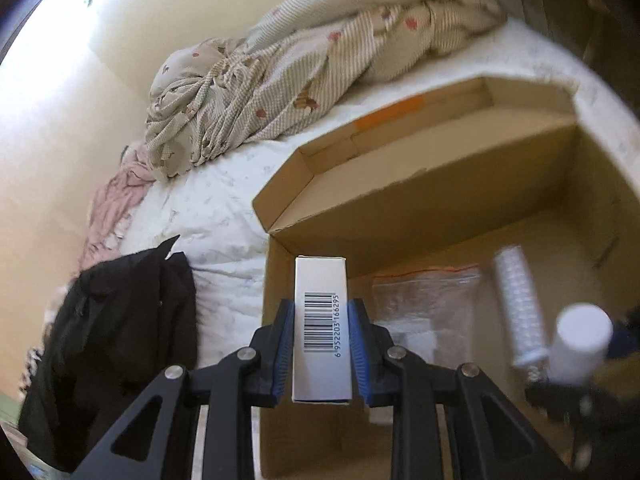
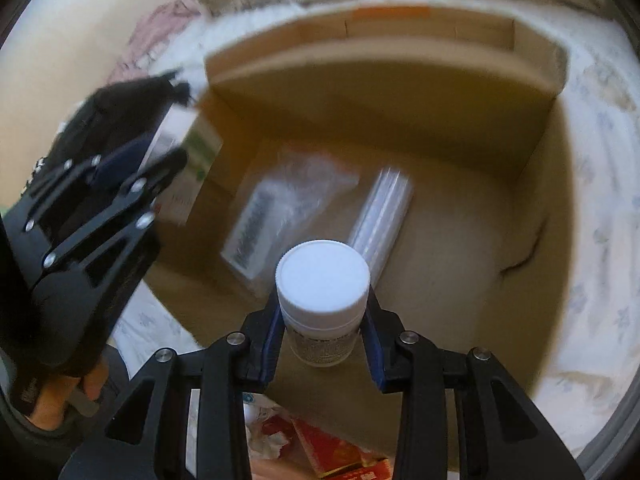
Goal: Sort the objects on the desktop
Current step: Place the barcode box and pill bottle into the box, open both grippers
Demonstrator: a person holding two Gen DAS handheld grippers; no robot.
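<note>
While clamped between jaws, box and bottle overhang carton.

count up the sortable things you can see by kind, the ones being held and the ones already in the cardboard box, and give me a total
Small cartons: 1, the white carton held in the left gripper
Bottles: 1, the white-capped bottle held in the right gripper
Plastic bags: 1, the clear bag in the cardboard box
Clear tubes: 1, the tube in the box
Total: 4
</note>
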